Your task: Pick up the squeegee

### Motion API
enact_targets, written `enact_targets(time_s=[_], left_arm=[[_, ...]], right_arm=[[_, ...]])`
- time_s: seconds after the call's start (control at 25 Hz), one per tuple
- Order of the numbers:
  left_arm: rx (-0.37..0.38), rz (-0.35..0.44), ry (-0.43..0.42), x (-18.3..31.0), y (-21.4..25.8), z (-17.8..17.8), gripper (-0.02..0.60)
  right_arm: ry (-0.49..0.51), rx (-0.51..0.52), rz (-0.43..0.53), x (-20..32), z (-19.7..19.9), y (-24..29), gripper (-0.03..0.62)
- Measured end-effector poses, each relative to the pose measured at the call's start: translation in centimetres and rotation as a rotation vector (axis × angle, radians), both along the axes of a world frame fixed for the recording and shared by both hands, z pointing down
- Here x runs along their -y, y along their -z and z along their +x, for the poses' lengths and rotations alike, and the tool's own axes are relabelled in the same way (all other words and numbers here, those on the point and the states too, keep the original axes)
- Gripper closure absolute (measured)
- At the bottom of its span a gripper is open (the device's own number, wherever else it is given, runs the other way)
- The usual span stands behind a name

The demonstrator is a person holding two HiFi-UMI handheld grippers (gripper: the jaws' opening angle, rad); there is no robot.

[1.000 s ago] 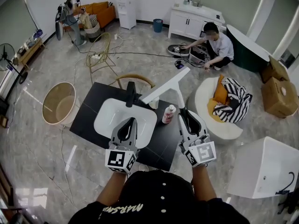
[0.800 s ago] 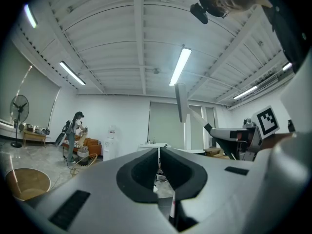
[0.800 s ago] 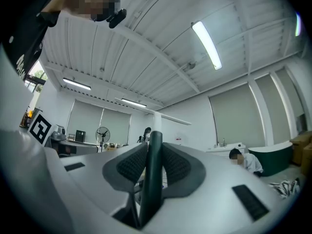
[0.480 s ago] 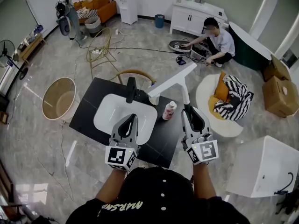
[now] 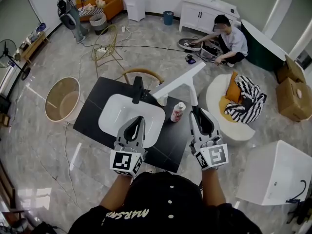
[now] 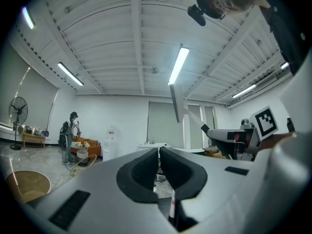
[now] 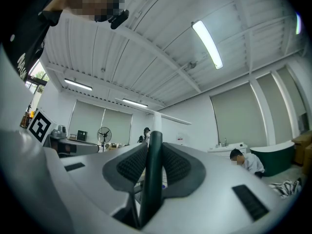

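The squeegee [image 5: 178, 81] has a long white blade and a dark handle. It is held up above the black table [image 5: 95, 106], blade slanting up to the right. My right gripper [image 5: 198, 110] is shut on its handle, and in the right gripper view the dark handle [image 7: 154, 172] stands pinched between the pads of the right gripper [image 7: 155, 146], with the white blade [image 7: 168, 117] beyond. My left gripper [image 5: 137, 119] hovers over the white basin [image 5: 117, 112], shut and with nothing in it. The left gripper view shows the left gripper [image 6: 159, 150] with pads together and the squeegee [image 6: 175, 104] up at the right.
A small bottle [image 5: 177, 111] stands beside the basin, and a black faucet [image 5: 138, 90] at its far edge. A wooden chair [image 5: 141, 73] is behind the table, a round basket [image 5: 62, 99] to its left, a white pouf [image 5: 214, 112] and a white box [image 5: 273, 174] to its right. A person [image 5: 228, 36] crouches beyond.
Both grippers and the squeegee keep their places. Only the head view shifts slightly, and the person at the far back left has moved about.
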State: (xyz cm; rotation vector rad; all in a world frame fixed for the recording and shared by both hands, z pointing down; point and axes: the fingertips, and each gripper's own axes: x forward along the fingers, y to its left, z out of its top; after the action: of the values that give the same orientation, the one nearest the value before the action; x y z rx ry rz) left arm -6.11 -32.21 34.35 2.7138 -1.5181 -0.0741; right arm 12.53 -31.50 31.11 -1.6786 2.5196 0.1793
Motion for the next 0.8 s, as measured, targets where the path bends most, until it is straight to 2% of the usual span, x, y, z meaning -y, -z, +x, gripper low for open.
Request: enact_targets(time_s=[0.8], left_arm=[[-0.004, -0.009, -0.002, -0.16, -0.58, 0.44, 0.56]], right_arm=[[0.001, 0.018, -0.003, 0.03, -0.18, -0.26, 0.503]])
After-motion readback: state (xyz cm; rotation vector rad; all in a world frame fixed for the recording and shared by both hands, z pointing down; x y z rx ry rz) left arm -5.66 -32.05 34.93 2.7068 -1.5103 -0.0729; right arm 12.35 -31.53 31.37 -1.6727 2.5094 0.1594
